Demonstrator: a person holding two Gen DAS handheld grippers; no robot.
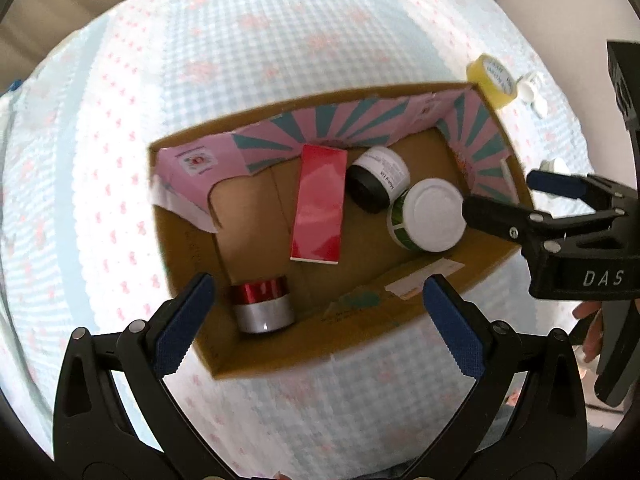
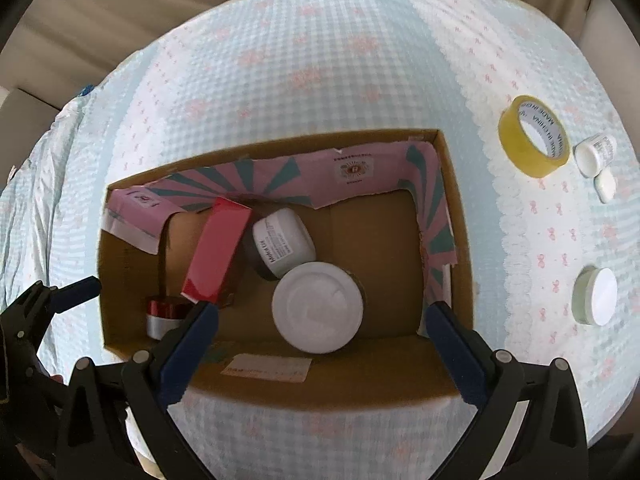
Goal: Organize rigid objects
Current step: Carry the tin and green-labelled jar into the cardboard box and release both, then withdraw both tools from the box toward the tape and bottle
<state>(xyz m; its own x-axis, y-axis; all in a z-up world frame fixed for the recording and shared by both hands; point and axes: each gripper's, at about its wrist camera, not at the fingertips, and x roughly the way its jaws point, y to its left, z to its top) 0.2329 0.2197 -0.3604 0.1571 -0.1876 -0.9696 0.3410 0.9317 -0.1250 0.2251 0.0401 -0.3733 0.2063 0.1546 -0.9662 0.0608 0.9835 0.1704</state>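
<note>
An open cardboard box (image 1: 360,328) (image 2: 460,208) stands on the checked cloth. Inside lie a red carton (image 1: 320,208) (image 2: 218,250), a white jar with a black lid (image 1: 380,178) (image 2: 284,240), a white-lidded jar (image 1: 430,216) (image 2: 318,306) and a red-and-silver tape roll (image 1: 262,304) (image 2: 164,316). My left gripper (image 1: 316,320) is open and empty above the box's near wall. My right gripper (image 2: 320,340) (image 1: 500,196) is open and empty over the box's near right side, just above the white-lidded jar.
On the cloth right of the box lie a yellow tape roll (image 2: 532,136) (image 1: 492,80), a small white jar (image 2: 594,154), a small white cap (image 2: 604,186) and a pale green jar with a white lid (image 2: 596,296).
</note>
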